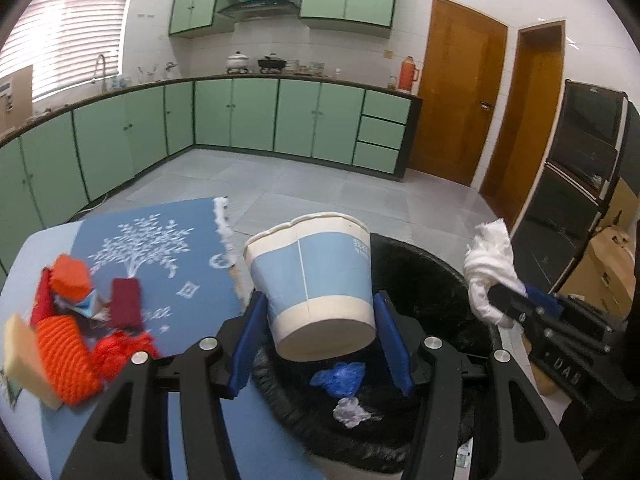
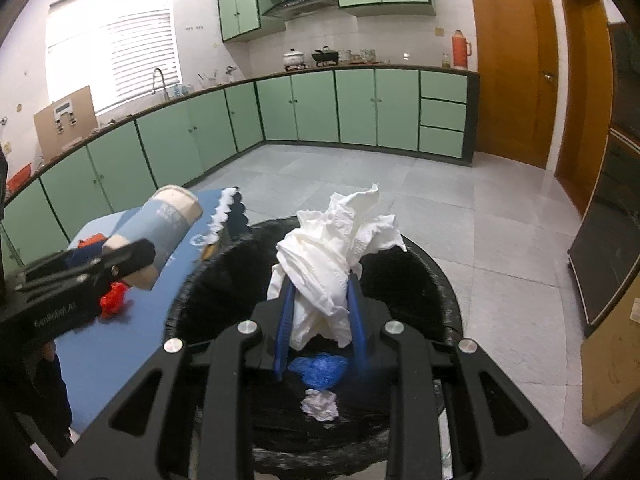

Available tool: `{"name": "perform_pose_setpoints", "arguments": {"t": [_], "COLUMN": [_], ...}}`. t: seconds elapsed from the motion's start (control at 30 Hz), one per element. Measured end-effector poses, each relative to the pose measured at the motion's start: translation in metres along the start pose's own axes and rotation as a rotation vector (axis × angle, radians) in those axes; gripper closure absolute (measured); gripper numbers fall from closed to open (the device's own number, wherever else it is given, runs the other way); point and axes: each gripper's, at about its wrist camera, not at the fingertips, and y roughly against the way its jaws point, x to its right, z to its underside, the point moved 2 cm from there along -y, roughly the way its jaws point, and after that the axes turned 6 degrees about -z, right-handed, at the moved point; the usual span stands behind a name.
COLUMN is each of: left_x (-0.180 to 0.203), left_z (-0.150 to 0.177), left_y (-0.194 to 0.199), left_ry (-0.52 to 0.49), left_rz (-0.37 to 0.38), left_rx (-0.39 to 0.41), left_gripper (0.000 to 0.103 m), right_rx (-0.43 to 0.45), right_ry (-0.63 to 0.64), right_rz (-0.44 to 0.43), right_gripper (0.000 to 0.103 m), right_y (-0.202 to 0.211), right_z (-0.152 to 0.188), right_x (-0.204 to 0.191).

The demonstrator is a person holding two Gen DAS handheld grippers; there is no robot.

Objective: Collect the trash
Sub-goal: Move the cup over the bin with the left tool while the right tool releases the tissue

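The left tool [image 1: 316,312] reaches forward over the near rim of a round bin lined with a black plastic bag [image 1: 432,280], its two blue-padded fingers [image 1: 248,344] set on either side of a pale blue and white paper cup [image 1: 310,276]. The cup is tipped, base toward the camera and mouth away, and in the left wrist view the pads stand close beside its lower wall; whether they press it or have just let go I cannot tell from either view. In the right wrist view the same cup hangs at the left tool's tip above the table's edge beside the bin.

The right tool [image 2: 320,308] points forward over the bin's opening and is clenched on a bunch of crumpled white tissue paper [image 2: 332,264], which stands up between its blue fingers [image 2: 285,320]. Below, inside the liner, lie a crumpled blue plastic scrap [image 2: 320,368] and a small white paper wad [image 2: 320,404].

To the left of the bin is the blue-topped table [image 1: 36,252], carrying a dark blue mat printed with a white tree [image 1: 160,256]. On it rest orange knitted pieces [image 1: 64,356], a dark red block [image 1: 126,304] and a pale yellow sponge [image 1: 26,360].

Farther off run green kitchen cabinets [image 1: 256,114] along the wall.
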Motion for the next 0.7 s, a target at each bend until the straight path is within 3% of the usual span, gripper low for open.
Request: {"name": "perform_pose_setpoints", "arguments": {"t": [0.23,0.33,0.47,0.5,0.57,0.63,0.7], "left_x": [0.022,0.028,0.034,0.034,0.029,0.023,0.014], "left_z": [-0.008,-0.008,-0.008,-0.007,-0.007,-0.008,-0.009], "left_y": [-0.031,-0.041,-0.055,-0.056,-0.057,-0.054,-0.048], "left_ry": [-0.032,-0.041,-0.055,-0.053,-0.039,-0.033,-0.026], "left_rz": [0.017,0.023,0.064,0.074,0.087,0.088,0.076], "left_rx": [-0.021,-0.035,-0.074,-0.082,-0.084,-0.082,-0.069], "left_gripper": [0.049,0.048,0.043,0.035,0.031,0.031,0.030], "right_rx": [-0.032,-0.050,-0.067,-0.069,-0.071,-0.061,-0.048], "right_ry": [-0.041,-0.055,-0.069,-0.073,-0.084,-0.085,-0.080], "right_rz": [0.022,0.027,0.062,0.069,0.086,0.109,0.109], "right_gripper": [0.078,0.071,0.048,0.045,0.027,0.015,0.013], "right_y": [-0.017,-0.026,-0.035,-0.035,-0.033,-0.030,-0.024], "right_z": [0.006,0.009,0.017,0.018,0.020,0.022,0.022], "right_x": [0.025,0.030,0.037,0.038,0.040,0.039,0.034]}}
